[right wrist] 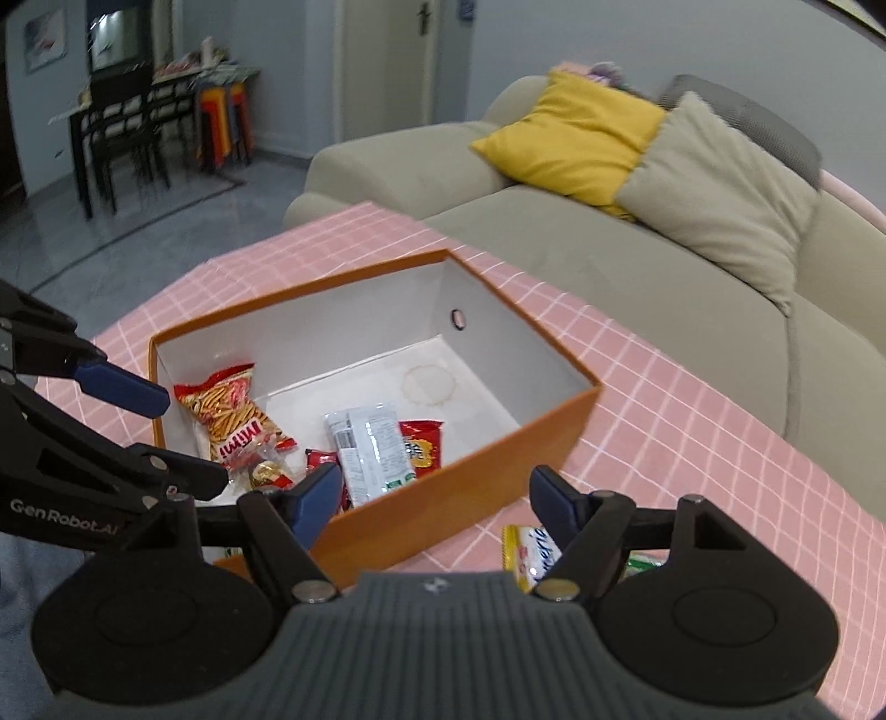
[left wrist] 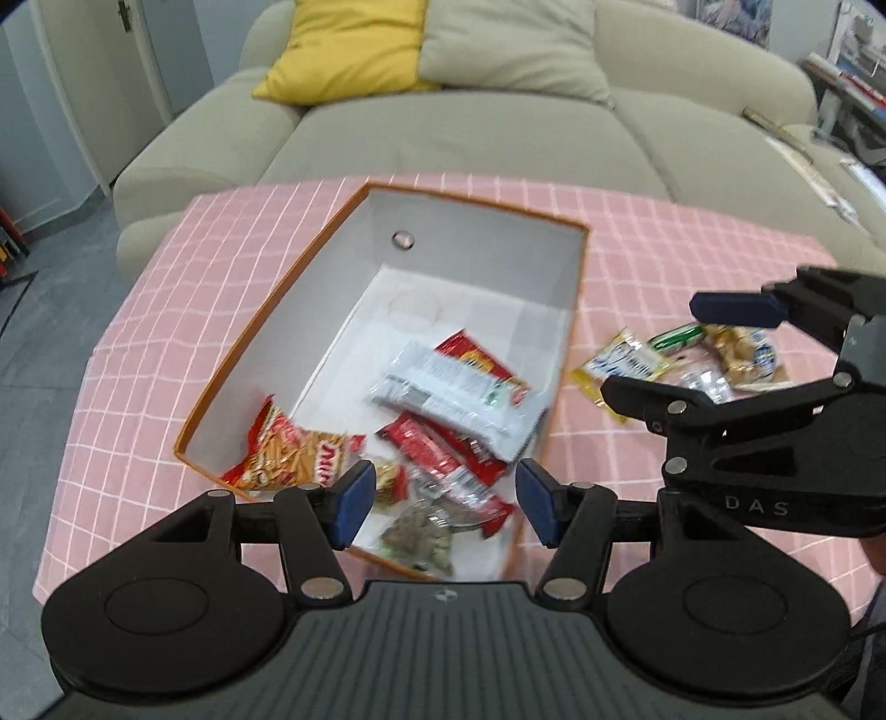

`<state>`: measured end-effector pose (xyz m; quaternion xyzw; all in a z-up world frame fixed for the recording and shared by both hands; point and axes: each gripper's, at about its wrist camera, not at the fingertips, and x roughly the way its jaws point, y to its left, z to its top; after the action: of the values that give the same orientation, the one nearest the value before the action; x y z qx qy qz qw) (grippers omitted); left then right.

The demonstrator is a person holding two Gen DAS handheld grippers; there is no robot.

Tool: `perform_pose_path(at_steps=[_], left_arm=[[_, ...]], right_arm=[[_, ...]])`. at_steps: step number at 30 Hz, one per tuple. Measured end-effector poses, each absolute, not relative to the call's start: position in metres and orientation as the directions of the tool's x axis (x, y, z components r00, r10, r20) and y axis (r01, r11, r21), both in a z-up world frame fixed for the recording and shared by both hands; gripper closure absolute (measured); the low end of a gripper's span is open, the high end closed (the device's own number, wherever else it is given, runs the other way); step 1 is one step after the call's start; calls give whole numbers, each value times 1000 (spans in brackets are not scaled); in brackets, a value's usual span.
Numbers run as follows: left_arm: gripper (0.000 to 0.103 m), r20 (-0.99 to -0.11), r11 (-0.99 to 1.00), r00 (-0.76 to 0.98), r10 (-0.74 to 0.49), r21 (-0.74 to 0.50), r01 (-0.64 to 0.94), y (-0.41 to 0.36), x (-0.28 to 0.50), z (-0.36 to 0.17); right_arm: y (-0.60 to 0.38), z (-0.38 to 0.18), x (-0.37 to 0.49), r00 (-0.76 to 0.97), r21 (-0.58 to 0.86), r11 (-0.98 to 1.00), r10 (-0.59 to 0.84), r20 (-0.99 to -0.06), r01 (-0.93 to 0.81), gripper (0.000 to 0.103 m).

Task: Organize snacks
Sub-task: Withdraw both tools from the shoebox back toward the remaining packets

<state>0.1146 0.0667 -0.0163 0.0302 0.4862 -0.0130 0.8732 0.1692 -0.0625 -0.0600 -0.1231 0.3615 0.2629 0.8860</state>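
An orange box (left wrist: pixel 266 332) (right wrist: pixel 470 498) with a white inside stands on the pink checked tablecloth (left wrist: pixel 166 354). In it lie a red bag of pretzel sticks (left wrist: pixel 293 454) (right wrist: pixel 232 415), a silver-white packet (left wrist: pixel 454 393) (right wrist: pixel 371 448) and red packets (left wrist: pixel 443 454) (right wrist: pixel 423 446). My left gripper (left wrist: pixel 443 498) (right wrist: pixel 191 437) hovers open over the box's near end, with nothing between its pads. To the right of the box lie a yellow-white packet (left wrist: pixel 626 360) (right wrist: pixel 526 554), a green one (left wrist: pixel 678 337) and a clear biscuit bag (left wrist: pixel 742 349). Above these, my right gripper (left wrist: pixel 653 346) (right wrist: pixel 437 493) is open and holds nothing.
A beige sofa (left wrist: pixel 470 138) (right wrist: pixel 637 266) with a yellow cushion (left wrist: pixel 343 50) (right wrist: pixel 570 133) runs along the table's far side. A dark dining table with chairs (right wrist: pixel 116 127) stands across the grey floor. Papers lie on the sofa's right end (left wrist: pixel 814 166).
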Motion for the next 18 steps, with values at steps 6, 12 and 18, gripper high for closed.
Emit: perform_pose_path(at_steps=[6, 12, 18], left_arm=[[33, -811, 999, 585, -3, 24, 39, 45, 96, -15], [33, -772, 998, 633, -59, -61, 18, 34, 81, -19], [30, -738, 989, 659, -144, -126, 76, 11, 71, -29]], right_arm=[[-93, -59, 148, 656, -7, 883, 344, -672, -470, 30], [-123, -70, 123, 719, -20, 933, 264, -642, -360, 26], [-158, -96, 103, 734, 8, 977, 165, -658, -212, 23]])
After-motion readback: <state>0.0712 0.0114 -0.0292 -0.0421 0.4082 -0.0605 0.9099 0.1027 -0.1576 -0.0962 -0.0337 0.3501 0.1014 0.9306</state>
